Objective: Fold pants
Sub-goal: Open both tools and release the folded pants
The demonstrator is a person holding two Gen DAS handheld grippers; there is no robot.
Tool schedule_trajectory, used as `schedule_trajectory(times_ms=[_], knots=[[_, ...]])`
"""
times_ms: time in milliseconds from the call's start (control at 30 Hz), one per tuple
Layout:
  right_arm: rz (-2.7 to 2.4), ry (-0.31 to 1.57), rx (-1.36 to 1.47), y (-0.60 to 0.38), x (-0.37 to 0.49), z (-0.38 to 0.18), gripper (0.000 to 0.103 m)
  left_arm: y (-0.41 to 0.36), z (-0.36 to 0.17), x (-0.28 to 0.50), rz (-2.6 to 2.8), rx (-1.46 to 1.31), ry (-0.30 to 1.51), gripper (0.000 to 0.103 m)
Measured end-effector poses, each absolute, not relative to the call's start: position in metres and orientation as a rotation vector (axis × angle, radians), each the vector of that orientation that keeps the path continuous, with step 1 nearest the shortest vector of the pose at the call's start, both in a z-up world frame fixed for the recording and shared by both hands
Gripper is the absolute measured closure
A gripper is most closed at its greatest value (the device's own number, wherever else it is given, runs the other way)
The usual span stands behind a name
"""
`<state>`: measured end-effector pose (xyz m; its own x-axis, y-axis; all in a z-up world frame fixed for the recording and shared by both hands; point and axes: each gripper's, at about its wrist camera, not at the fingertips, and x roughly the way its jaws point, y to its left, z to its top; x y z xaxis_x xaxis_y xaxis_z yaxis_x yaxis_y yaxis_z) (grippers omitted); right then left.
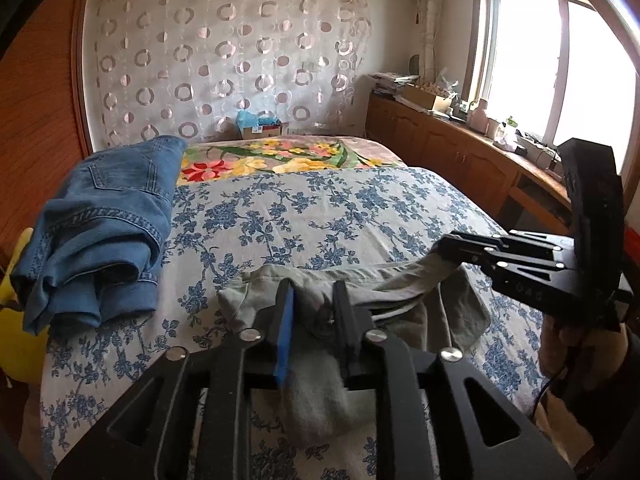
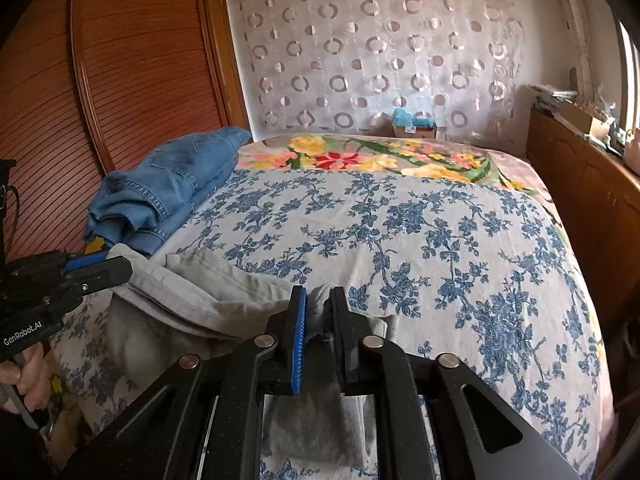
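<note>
Because I am holding the grey pants [image 1: 360, 300] stretched over the bed [image 1: 320, 220] for a fold, my left gripper [image 1: 312, 320] and right gripper [image 2: 320, 320] are each pinching an edge.

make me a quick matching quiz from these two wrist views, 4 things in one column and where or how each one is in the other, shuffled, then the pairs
Things:
1. grey pants
2. blue jeans
3. cardboard box
4. left gripper

Places or states:
A. piled at the left edge of the bed
B. at the far end of the bed, below the circle-patterned curtain
C. shut on grey cloth, one finger with a blue pad
D. held near the front of the bed between both grippers, the right gripper gripping the other end

Pairs: 1-D, 2-A, 3-B, 4-C
</note>
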<state>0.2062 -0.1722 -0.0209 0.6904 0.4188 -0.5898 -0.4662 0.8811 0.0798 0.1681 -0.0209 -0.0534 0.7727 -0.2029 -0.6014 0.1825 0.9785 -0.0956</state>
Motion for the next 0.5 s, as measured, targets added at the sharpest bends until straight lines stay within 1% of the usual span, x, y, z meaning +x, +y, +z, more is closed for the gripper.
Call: schedule_trajectory(times_ms=[33, 67, 100, 133, 167, 233, 267, 300, 367, 433, 500], knots=[[0.489, 0.637, -0.086, -0.173, 0.205, -0.020, 0.088, -0.021, -0.052, 0.165, -0.208, -0.028, 0.643, 0.076], [0.483, 0.634, -0.094, -0.174, 0.203, -0.019, 0.086, -0.021, -0.051, 0.163, -0.210, -0.028, 0.639, 0.071], [0.480, 0.631, -0.100, -0.176, 0.201, -0.018, 0.084, -0.020, -0.050, 0.162, -0.212, -0.030, 0.636, 0.062], [0.476, 0.629, -0.101, -0.178, 0.198, -0.017, 0.079, -0.019, -0.049, 0.159, -0.213, -0.034, 0.628, 0.058], [0.473, 0.631, -0.100, -0.182, 0.196, -0.017, 0.075, -0.018, -0.048, 0.156, -0.213, -0.033, 0.620, 0.055], [0.490, 0.660, -0.097, -0.187, 0.192, -0.020, 0.074, -0.018, -0.048, 0.152, -0.224, -0.034, 0.616, 0.054], [0.496, 0.669, -0.098, -0.189, 0.189, -0.022, 0.073, -0.017, -0.049, 0.150, -0.229, -0.037, 0.619, 0.050], [0.496, 0.674, -0.101, -0.192, 0.186, -0.024, 0.071, -0.017, -0.051, 0.149, -0.230, -0.039, 0.622, 0.040], [0.500, 0.691, -0.100, -0.198, 0.182, -0.029, 0.060, -0.017, -0.058, 0.147, -0.242, -0.047, 0.631, 0.033], [0.503, 0.712, -0.100, -0.202, 0.180, -0.035, 0.057, -0.018, -0.068, 0.146, -0.236, -0.036, 0.656, 0.032], [0.497, 0.737, -0.104, -0.205, 0.182, -0.042, 0.057, -0.020, -0.079, 0.146, -0.225, -0.022, 0.685, 0.032]])
